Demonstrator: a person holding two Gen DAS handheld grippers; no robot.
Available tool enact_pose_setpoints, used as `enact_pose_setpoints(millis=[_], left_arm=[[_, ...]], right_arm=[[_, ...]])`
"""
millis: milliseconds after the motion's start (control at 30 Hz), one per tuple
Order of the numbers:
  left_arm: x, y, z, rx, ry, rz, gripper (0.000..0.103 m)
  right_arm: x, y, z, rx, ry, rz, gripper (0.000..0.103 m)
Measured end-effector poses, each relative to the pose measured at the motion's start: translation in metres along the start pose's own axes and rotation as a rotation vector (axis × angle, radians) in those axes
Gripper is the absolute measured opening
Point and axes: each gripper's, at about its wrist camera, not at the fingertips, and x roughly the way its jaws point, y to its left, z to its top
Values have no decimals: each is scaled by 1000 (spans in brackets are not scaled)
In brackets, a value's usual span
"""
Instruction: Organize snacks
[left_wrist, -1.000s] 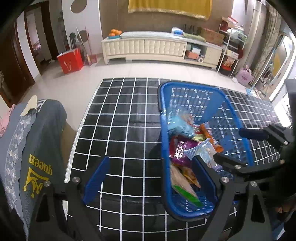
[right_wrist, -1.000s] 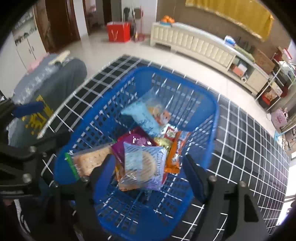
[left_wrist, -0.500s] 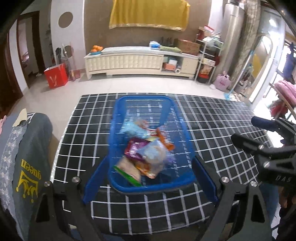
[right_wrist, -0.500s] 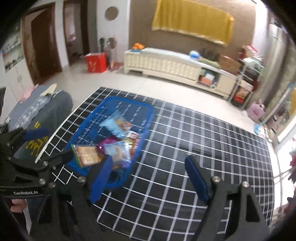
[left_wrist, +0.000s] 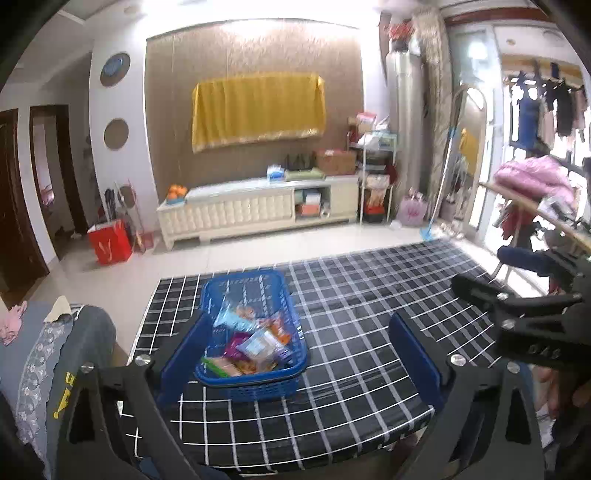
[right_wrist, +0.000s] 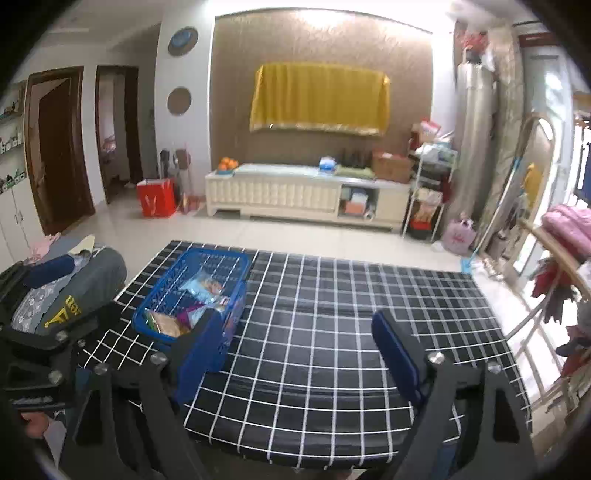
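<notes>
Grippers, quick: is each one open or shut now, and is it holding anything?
Left gripper: open, fingers just widened, holding nothing.
Right gripper: open, fingers just widened, holding nothing.

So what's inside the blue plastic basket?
The blue plastic basket holds a loose pile of snack packets: light blue, purple, orange and a clear cracker pack. Anything beneath that pile is covered; the far end looks bare.
</notes>
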Motion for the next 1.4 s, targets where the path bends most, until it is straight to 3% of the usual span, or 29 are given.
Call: enact_pose_setpoints(millis=[67, 133, 367, 967, 1400], left_arm=[[-16, -6, 0, -5, -30, 1, 102], [-29, -13, -2, -7, -57, 14, 102], [-66, -25, -14, -26, -124, 50, 102], [-94, -34, -32, -30, -142, 96, 102], [-92, -32, -39, -27, -134, 66, 102]], right_arm=[[-18, -1, -3, 0, -46, -19, 92], [-34, -2, -6, -3, -88, -39, 102], [-76, 1, -20, -23, -208, -94, 103], [-94, -1, -35, 31, -206, -27, 103], [-93, 5, -41, 32, -178, -20, 103]])
